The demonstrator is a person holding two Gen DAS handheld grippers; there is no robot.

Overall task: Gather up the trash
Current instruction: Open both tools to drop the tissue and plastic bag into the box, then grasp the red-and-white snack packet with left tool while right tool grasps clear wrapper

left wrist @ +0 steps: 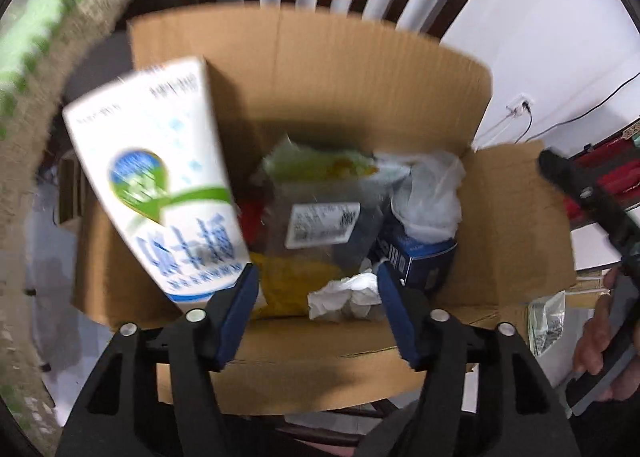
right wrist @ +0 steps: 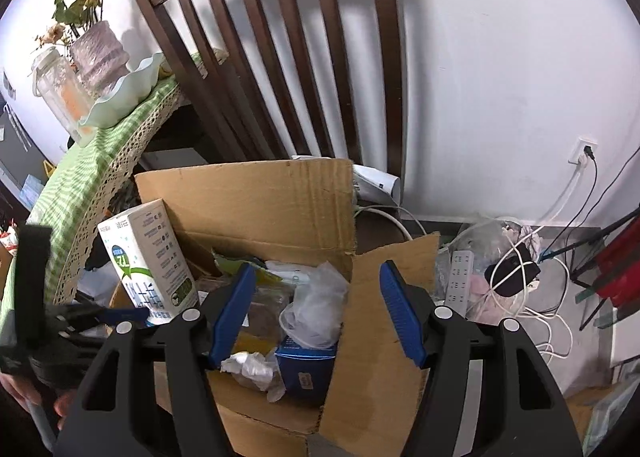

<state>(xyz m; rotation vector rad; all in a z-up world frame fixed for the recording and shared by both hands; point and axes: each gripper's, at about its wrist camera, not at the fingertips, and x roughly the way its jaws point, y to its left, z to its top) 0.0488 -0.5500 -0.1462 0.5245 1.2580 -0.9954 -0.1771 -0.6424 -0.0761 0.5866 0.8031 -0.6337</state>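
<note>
An open cardboard box (left wrist: 320, 77) (right wrist: 248, 193) stands on a chair seat and holds trash: a clear bag with a white label (left wrist: 320, 225), a small blue box (left wrist: 420, 257) (right wrist: 304, 369), crumpled tissue (left wrist: 344, 297) (right wrist: 252, 367) and clear plastic (left wrist: 432, 193) (right wrist: 316, 309). A white milk carton (left wrist: 160, 185) (right wrist: 148, 257) with blue and green print stands tilted at the box's left side, blurred, outside my jaws. My left gripper (left wrist: 316, 269) hangs open over the box with nothing between its pads. My right gripper (right wrist: 317, 265) is open above the box's right part, holding nothing.
A dark wooden chair back (right wrist: 280, 57) rises behind the box. A table with a green checked cloth (right wrist: 100, 153) is at the left, bearing a vase, a jar and a bowl. A power strip (right wrist: 460, 281) and tangled cables lie on the floor at the right.
</note>
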